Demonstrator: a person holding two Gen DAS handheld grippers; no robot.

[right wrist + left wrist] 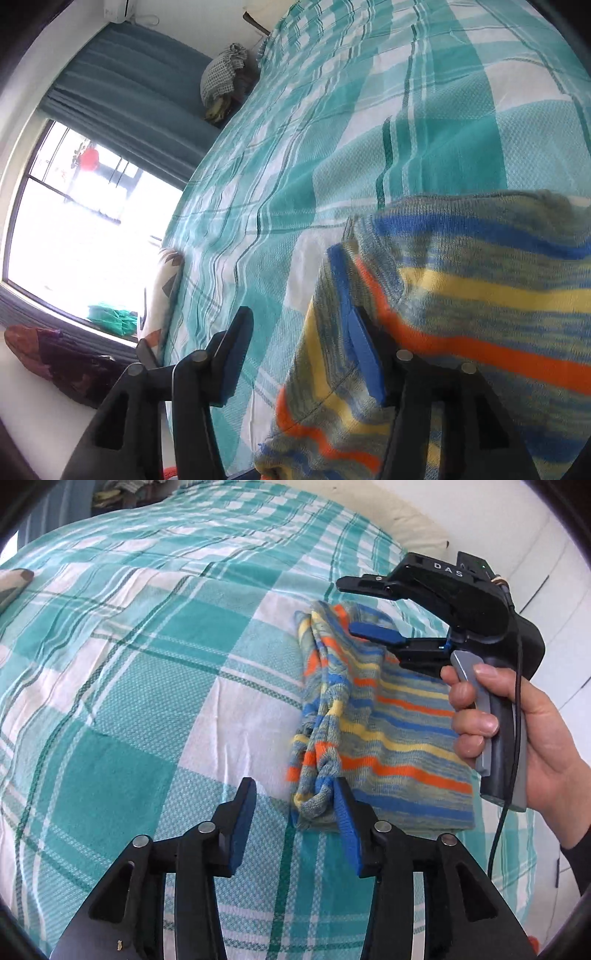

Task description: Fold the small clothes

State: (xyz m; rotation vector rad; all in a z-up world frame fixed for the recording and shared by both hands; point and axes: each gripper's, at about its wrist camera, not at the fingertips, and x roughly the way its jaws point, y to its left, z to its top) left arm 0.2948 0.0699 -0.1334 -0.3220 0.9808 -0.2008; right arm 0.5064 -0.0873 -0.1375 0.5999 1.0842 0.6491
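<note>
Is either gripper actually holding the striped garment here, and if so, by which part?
Nothing is held. Both the left gripper and the right gripper are open at the bunched edge of the blue, orange and yellow striped knit garment; it lies on the bedspread.

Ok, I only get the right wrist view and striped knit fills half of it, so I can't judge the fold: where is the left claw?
Observer: The left claw is open at the near corner of the striped garment. One pad touches the bunched edge, with nothing between the fingers.
Operator: Does my right claw hold anything?
Observer: No. The right claw is open at the far end, with its lower pad against the knit and its upper finger clear above.
Operator: Does the garment lie flat?
Observer: Mostly, on the checked bedspread. Only its left edge is bunched.
</note>
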